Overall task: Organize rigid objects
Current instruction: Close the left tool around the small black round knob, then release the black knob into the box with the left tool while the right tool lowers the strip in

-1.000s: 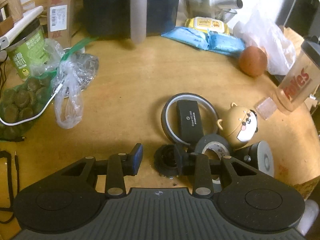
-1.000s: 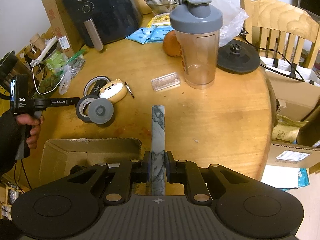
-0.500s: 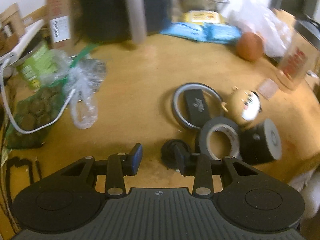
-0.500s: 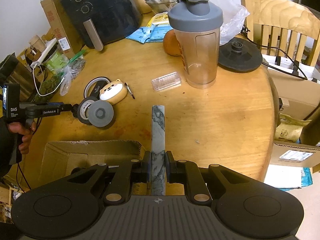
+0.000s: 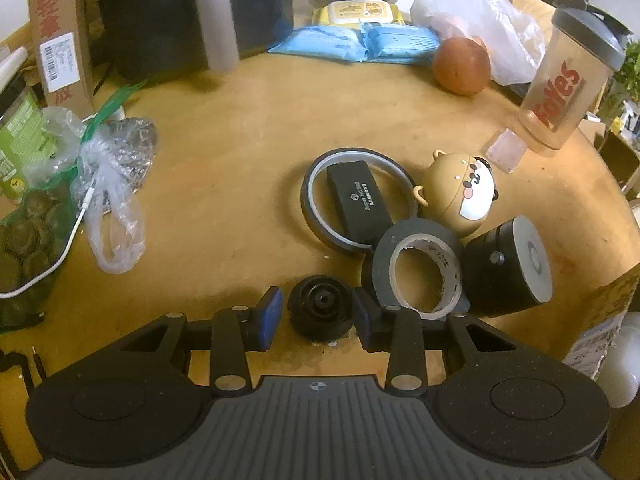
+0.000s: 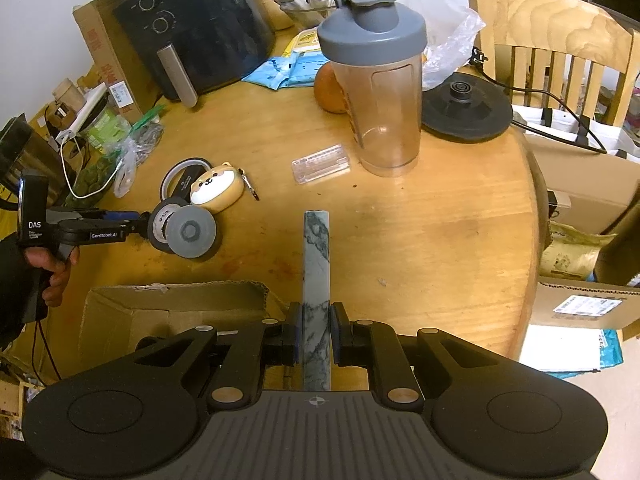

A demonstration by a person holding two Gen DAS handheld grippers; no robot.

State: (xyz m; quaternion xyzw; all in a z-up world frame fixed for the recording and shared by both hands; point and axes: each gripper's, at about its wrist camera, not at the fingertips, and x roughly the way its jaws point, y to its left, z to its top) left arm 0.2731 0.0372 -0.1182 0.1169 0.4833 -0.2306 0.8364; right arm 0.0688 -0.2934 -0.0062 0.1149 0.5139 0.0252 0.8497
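Note:
A small black ribbed knob [image 5: 320, 310] stands on the round wooden table [image 5: 240, 168], between the blue-padded fingers of my left gripper [image 5: 318, 315]. The jaws straddle it with a thin gap at the left pad, so the gripper is open. Just right of it lie a grey tape roll [image 5: 420, 272], a black cylinder with a grey face [image 5: 508, 268], a dog-shaped case [image 5: 460, 196] and a thin tape ring around a black box [image 5: 358, 200]. My right gripper [image 6: 315, 334] is shut on a grey marbled bar [image 6: 317, 256], held above the table's near edge.
An open cardboard box [image 6: 168, 308] sits at the table's near edge, left of the right gripper. A shaker bottle [image 6: 380, 92], an orange [image 5: 460, 66], a clear plastic case [image 6: 320, 164], a kettle base [image 6: 466, 112] and an air fryer [image 6: 192, 32] stand farther back. Bags crowd the left side.
My left gripper has shifted and rolled a little; the black knob, which was against the right finger, now lies between the two fingers. The right gripper and its bar have not moved.

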